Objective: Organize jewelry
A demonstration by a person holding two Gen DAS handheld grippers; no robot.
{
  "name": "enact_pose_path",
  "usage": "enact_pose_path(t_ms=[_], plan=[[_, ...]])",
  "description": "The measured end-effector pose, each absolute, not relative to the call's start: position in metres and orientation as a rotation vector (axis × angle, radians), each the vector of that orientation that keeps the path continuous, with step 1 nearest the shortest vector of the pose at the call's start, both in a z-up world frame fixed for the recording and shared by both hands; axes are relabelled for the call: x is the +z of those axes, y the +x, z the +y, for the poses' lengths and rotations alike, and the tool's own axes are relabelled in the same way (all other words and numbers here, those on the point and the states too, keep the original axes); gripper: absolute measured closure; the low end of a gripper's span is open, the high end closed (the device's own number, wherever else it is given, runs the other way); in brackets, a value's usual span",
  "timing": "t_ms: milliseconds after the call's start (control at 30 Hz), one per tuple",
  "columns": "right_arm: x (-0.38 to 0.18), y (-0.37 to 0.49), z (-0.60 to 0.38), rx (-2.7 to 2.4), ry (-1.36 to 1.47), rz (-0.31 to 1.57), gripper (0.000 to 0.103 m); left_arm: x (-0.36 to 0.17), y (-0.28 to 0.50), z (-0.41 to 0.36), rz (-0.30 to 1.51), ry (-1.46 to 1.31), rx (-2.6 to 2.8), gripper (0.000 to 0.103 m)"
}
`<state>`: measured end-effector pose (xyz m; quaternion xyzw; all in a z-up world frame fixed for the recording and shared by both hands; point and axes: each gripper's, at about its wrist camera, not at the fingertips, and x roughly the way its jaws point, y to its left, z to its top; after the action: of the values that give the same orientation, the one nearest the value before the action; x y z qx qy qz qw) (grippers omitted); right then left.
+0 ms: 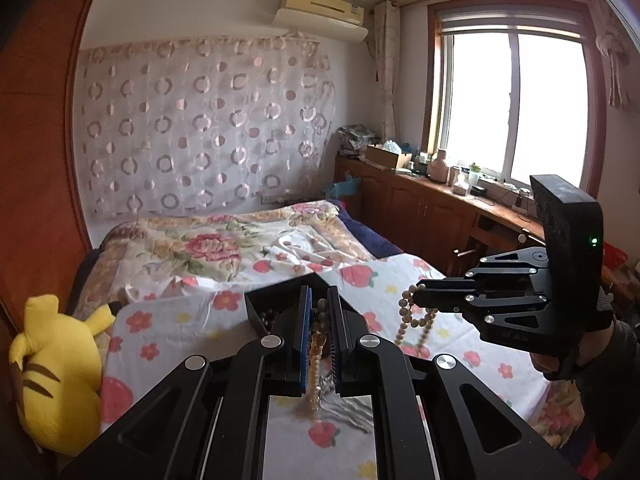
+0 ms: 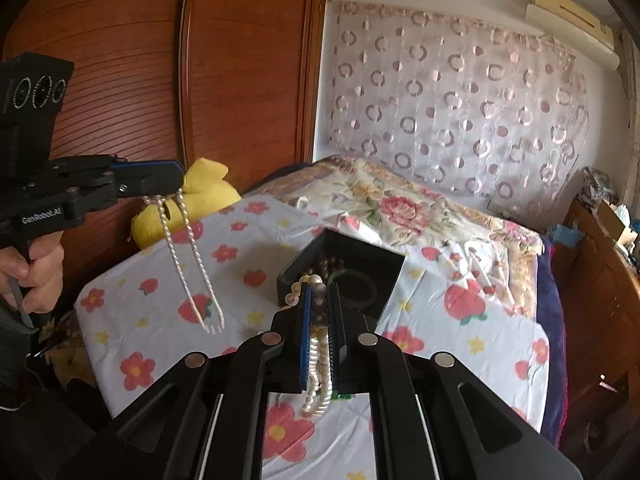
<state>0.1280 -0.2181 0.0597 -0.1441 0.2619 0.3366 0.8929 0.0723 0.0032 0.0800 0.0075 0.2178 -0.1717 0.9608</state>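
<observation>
My left gripper (image 1: 319, 300) is shut on a thin white pearl strand (image 1: 314, 360). In the right wrist view that strand (image 2: 192, 256) hangs in a long loop from the left gripper (image 2: 180, 178), above the strawberry-print sheet (image 2: 160, 280). My right gripper (image 2: 319, 292) is shut on a necklace of larger round pearls (image 2: 318, 360), which dangles below its fingers (image 1: 440, 294) as a beige loop (image 1: 412, 320). Both grippers are raised off the bed. An open black box (image 2: 384, 260) lies on the sheet just beyond the right gripper, with dark beads and a dark bangle (image 2: 354, 286) inside.
A yellow plush toy (image 1: 60, 368) lies at the bed's left edge against a wooden wardrobe (image 2: 120, 60). A floral quilt (image 1: 208, 248) covers the far bed. A wooden cabinet (image 1: 420, 208) cluttered with bottles runs under the window on the right.
</observation>
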Motion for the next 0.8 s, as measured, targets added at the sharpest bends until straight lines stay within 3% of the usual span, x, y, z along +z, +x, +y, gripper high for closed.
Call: enact_pose_path(t_ms=[800], plan=[[0.111,0.203,-0.191,0.588,-0.322,0.463,0.094,0.13,0.166,-0.012,0.445,0.054,-0.283,0.096]])
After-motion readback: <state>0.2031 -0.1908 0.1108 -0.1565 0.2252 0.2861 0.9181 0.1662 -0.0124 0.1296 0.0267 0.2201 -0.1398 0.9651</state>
